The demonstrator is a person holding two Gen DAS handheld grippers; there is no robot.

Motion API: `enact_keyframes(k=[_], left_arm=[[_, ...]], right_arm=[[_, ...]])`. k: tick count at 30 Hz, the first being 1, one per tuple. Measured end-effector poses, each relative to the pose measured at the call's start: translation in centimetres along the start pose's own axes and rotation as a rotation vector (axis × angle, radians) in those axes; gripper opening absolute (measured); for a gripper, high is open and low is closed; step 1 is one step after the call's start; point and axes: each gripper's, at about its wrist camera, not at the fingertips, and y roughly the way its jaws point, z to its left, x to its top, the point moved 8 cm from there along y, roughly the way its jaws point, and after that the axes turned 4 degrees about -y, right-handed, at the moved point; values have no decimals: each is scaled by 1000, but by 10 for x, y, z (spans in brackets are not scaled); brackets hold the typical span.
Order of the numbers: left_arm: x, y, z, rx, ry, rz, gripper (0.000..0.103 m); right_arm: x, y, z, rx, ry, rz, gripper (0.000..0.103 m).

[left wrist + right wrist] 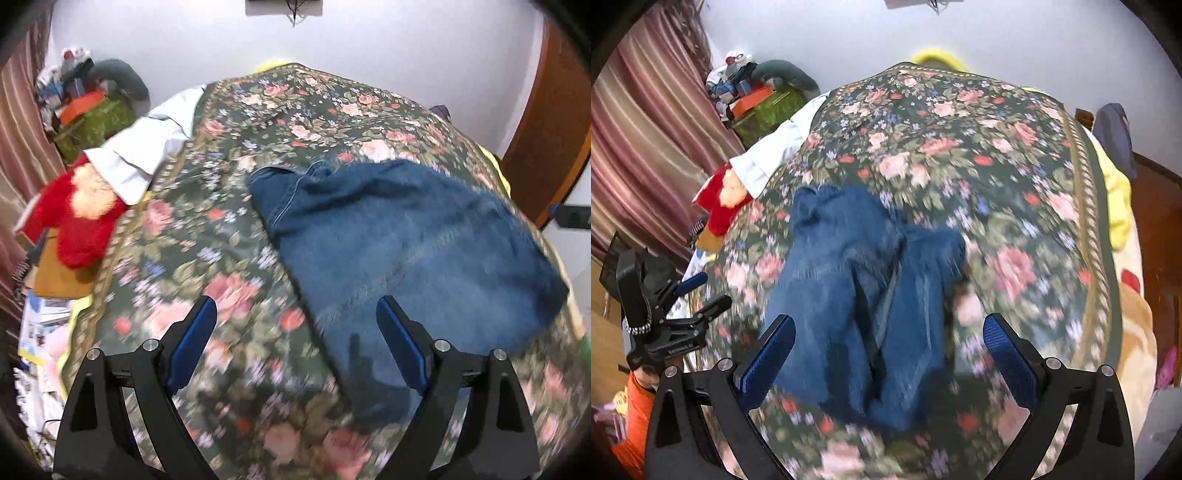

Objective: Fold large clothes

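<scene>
Both claws stand wide apart with nothing caught between their blue pads: the right gripper hangs over the jeans and the left gripper hangs beside them, neither touching cloth as far as these blurred views allow. Directly below and ahead of the right claw, the denim lies on the floral bedspread, bunched and partly doubled over, its long axis running away from the claw toward the far end of the bed. Its near edge sits under the gap between the jaws, closer to the left-hand pad than to the other. From the left claw the same jeans lie ahead and off to its right, stretching diagonally from near its right-hand pad up toward the bed's far side; bare bedspread fills the space under its other pad. In the right wrist view the left gripper shows low at the left, out past the edge of the denim. Judged from this layout, the right hand is the nearer one for taking the near edge, while the left would have to shift toward its right to reach cloth. A red plush toy and a pale folded sheet lie far off to the left of both claws, well apart from the jeans.
</scene>
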Motion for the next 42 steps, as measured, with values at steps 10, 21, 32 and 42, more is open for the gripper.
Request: enact_keyframes(k=[10, 21, 32, 42], left_arm=[[0, 77, -51, -36, 93, 97, 90], [-29, 41, -3, -19, 48, 95, 90], [-58, 70, 9, -445, -391, 254, 91], [-38, 84, -23, -474, -303, 239, 98]], right_arm=[[25, 106, -26, -58, -53, 192, 102], [-5, 77, -39, 82, 87, 215, 103], [-46, 97, -48, 354, 333, 305, 103], [-27, 107, -16, 284, 143, 356, 103]])
